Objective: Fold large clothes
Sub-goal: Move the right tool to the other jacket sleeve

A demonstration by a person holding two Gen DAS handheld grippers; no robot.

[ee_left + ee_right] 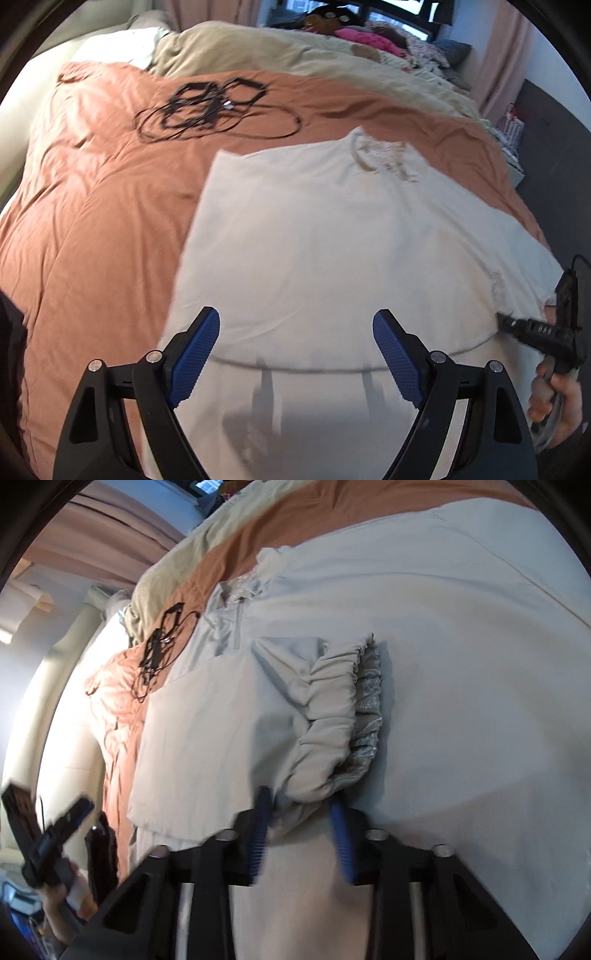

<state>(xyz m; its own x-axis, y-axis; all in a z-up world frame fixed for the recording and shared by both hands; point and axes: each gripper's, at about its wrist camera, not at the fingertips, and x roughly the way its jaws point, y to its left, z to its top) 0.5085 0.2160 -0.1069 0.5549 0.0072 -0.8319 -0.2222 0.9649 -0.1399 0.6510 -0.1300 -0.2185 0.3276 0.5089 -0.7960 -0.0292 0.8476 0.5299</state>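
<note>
A big cream garment (314, 240) lies spread flat on the bed's orange cover (92, 221), its collar toward the beige duvet (258, 48) at the far edge. The left gripper (295, 328) hovers over the near hem, fingers wide apart and holding nothing. The right gripper (301, 805) pinches the gathered elastic cuff (332, 716) of a sleeve, lifted above the garment's body. Black cables (210, 107) lie coiled beyond the collar.
</note>
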